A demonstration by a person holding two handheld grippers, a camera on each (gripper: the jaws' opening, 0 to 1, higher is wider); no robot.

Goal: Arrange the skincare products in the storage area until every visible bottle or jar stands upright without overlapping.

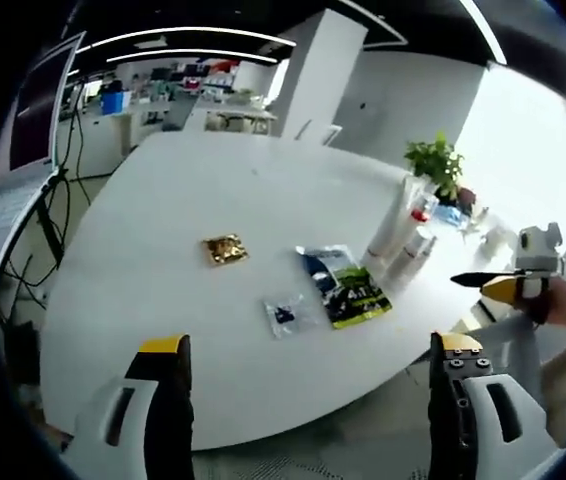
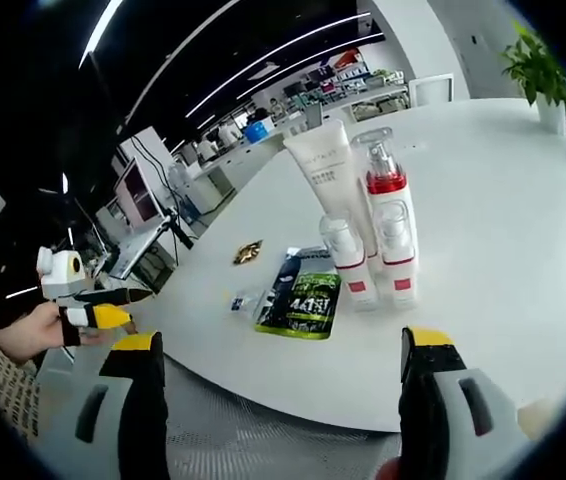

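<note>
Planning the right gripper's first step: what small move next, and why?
Probably ease the open right gripper forward toward the bottles. They stand bunched against the white tube, overlapping in this view, and the gripper is short of the table edge.

I count one white tube (image 2: 325, 175), one red-collared pump bottle (image 2: 389, 225) and one small bottle (image 2: 347, 262) standing together. Left of them lie three flat packets: green-black (image 2: 303, 303), clear (image 2: 246, 300), gold (image 2: 248, 251). One potted plant (image 2: 540, 70) stands far right.

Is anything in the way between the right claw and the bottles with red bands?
No. Bare white table lies between the right claw and the white red-banded bottles; the green sachet sits off to their side.
</note>
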